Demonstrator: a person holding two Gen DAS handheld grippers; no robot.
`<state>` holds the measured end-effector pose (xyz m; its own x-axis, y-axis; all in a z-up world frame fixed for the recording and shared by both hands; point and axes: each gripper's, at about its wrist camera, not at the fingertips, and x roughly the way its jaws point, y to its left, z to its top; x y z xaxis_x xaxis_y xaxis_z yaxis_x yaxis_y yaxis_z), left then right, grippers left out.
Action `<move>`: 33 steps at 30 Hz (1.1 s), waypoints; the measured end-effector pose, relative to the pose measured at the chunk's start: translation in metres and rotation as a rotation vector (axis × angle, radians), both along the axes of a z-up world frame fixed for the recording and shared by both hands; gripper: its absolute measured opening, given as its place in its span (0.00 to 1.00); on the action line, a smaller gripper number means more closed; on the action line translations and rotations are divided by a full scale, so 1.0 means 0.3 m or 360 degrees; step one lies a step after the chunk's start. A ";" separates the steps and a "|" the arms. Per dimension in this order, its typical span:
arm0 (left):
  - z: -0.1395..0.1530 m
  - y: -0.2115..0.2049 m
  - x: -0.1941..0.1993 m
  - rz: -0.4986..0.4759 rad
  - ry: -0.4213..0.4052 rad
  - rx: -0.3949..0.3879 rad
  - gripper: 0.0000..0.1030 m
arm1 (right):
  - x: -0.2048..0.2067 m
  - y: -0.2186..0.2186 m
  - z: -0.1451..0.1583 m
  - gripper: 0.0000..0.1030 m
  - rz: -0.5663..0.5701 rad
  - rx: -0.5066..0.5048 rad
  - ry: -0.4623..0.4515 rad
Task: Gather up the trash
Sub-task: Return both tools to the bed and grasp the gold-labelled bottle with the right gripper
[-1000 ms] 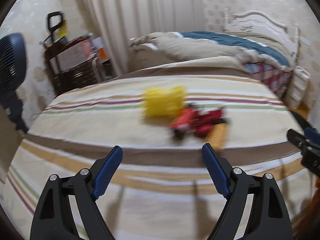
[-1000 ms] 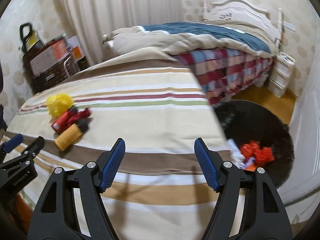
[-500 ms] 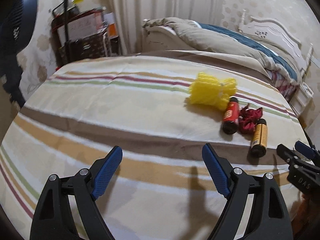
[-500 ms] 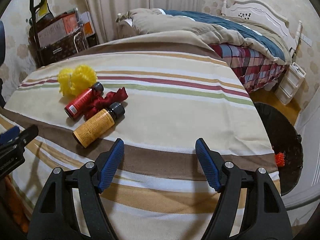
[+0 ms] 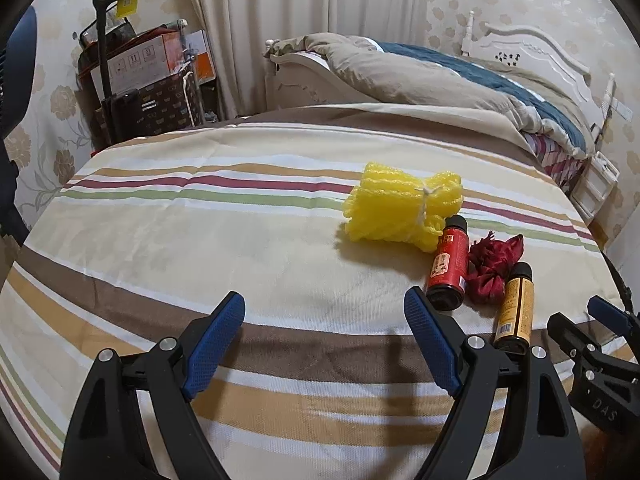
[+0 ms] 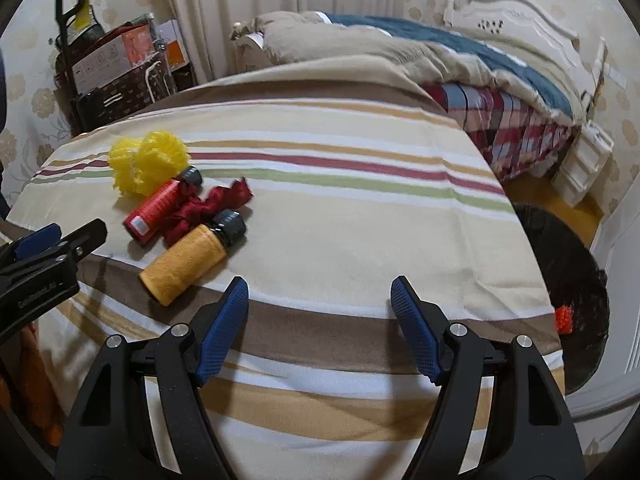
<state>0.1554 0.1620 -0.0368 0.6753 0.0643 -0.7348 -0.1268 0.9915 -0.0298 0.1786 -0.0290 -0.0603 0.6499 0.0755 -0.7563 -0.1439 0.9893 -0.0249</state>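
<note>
The trash is lying in a cluster on the striped bed [image 5: 200,240]: a yellow net [image 5: 402,210], a red bottle [image 5: 448,266], a red scrap [image 5: 494,266] and an orange bottle [image 5: 516,306]. The net is sitting farthest from the near edge, touching the red bottle's cap end. The scrap is bunching between the two bottles and touching both. The orange bottle is lying nearest the near edge, on its side, its black cap pointing away.

In the left wrist view the cluster is sitting ahead and to the right of the left tongs [image 5: 324,314], with the red bottle's base just beyond the right pad [image 5: 430,344]. These tongs are standing spread, nothing between them.

In the right wrist view the cluster is lying ahead and to the left of the right tongs [image 6: 320,302], the orange bottle [image 6: 186,264] near the left pad [image 6: 222,330]. These tongs are spread too, hanging over bare cover.

A black bin [image 6: 576,280] is standing off the bed's right edge, an orange piece [image 6: 565,318] inside it.
</note>
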 end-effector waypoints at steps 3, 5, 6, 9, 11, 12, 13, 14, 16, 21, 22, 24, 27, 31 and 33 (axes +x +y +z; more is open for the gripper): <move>0.007 0.019 -0.013 0.0032 -0.0017 -0.0021 0.79 | -0.010 0.020 0.025 0.70 0.0021 0.0047 -0.0036; 0.010 0.033 -0.021 0.0048 -0.0020 -0.0020 0.79 | -0.012 0.033 0.050 0.70 0.0032 0.0081 -0.0068; 0.012 0.036 -0.024 0.0052 -0.0023 -0.0006 0.79 | -0.011 0.041 0.061 0.70 0.0039 0.0092 -0.0083; 0.014 0.052 -0.031 0.0066 -0.0025 0.0012 0.79 | 0.003 0.076 0.078 0.74 0.0067 0.0113 -0.0093; 0.013 0.068 -0.035 0.0078 -0.0021 -0.0002 0.79 | 0.019 0.107 0.073 0.74 0.0093 0.0128 -0.0069; 0.012 0.073 -0.037 0.0082 -0.0021 -0.0013 0.79 | 0.024 0.121 0.067 0.74 0.0104 0.0126 -0.0063; 0.011 0.080 -0.039 0.0088 -0.0020 -0.0025 0.79 | 0.029 0.140 0.060 0.74 0.0115 0.0110 -0.0056; 0.011 0.085 -0.041 0.0091 -0.0019 -0.0033 0.79 | 0.036 0.158 0.049 0.74 0.0126 0.0084 -0.0043; 0.010 0.090 -0.042 0.0094 -0.0021 -0.0045 0.79 | 0.045 0.176 0.032 0.72 0.0130 0.0058 -0.0021; 0.008 0.089 -0.041 0.0079 -0.0015 -0.0041 0.79 | 0.047 0.160 0.017 0.59 0.0108 0.0043 -0.0002; 0.007 0.086 -0.040 0.0076 -0.0013 -0.0039 0.79 | 0.050 0.154 0.016 0.58 0.0104 0.0048 0.0003; 0.007 0.087 -0.037 0.0072 -0.0008 -0.0039 0.79 | 0.057 0.148 0.013 0.53 0.0097 0.0043 0.0005; 0.008 0.086 -0.038 0.0068 -0.0010 -0.0039 0.79 | 0.066 0.147 0.000 0.43 0.0106 0.0031 0.0031; 0.006 0.080 -0.037 0.0048 -0.0007 -0.0035 0.79 | 0.068 0.139 -0.014 0.34 0.0110 0.0023 0.0050; 0.005 0.069 -0.037 0.0036 -0.0004 -0.0017 0.79 | 0.065 0.131 -0.017 0.32 0.0110 0.0010 0.0041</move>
<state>0.1442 0.1828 -0.0351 0.6756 0.0720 -0.7338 -0.1493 0.9880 -0.0406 0.1981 0.0105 -0.0653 0.6233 0.1243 -0.7721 -0.2126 0.9770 -0.0143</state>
